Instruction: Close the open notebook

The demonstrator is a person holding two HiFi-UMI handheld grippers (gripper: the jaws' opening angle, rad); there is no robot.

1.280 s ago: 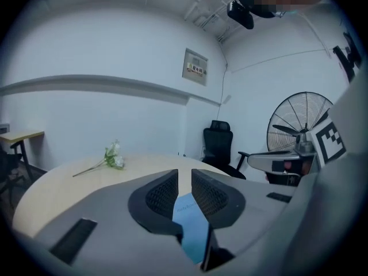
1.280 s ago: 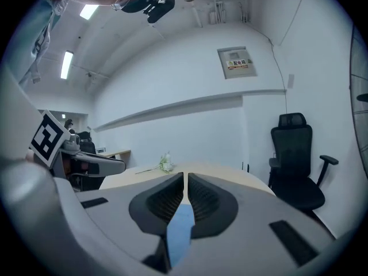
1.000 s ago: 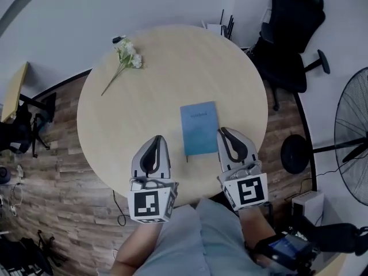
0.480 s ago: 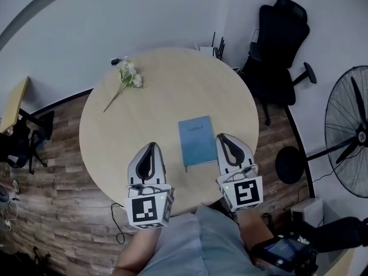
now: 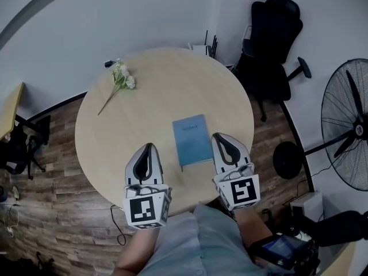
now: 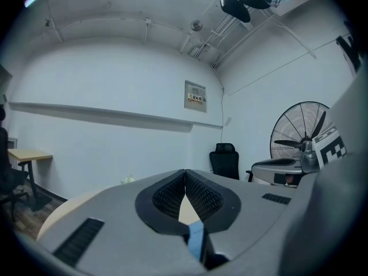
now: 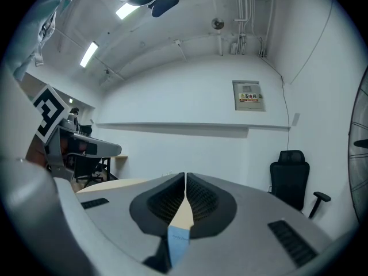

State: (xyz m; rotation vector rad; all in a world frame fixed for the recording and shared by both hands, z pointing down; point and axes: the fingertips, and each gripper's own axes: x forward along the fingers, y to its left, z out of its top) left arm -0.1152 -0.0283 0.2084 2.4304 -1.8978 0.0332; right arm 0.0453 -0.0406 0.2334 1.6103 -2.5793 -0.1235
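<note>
Notebook [image 5: 192,141] closed, nothing held
My left gripper [image 5: 148,153] and right gripper [image 5: 224,145] were pressed shut and empty; the notebook lay closed between them on the table [image 5: 149,108], as before.

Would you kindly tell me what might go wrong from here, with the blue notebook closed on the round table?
The right gripper, jaws shut and empty, sits close beside the right edge of the blue rectangular notebook; a sideways sweep might knock it askew. The left gripper, also shut and empty, hangs over the round beige wooden table near its front rim; dropping it could strike the tabletop.
</note>
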